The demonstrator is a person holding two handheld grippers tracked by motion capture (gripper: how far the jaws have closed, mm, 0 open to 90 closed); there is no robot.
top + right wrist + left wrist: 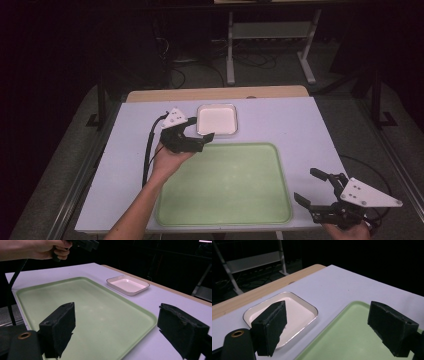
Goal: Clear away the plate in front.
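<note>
Left gripper (200, 134) hangs wide open, empty, just beside the white dish (217, 120) at its near-left corner; dish sits behind the green tray (225, 185). Right gripper (316, 189), also open, is well apart. Left is nearer.

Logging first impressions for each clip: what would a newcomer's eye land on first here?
The large green tray, empty, at the table's near middle. Just beyond it lies a small white dish, also empty. The left gripper hangs open over the dish's near-left corner; the right gripper waits open off the tray's right edge.
</note>
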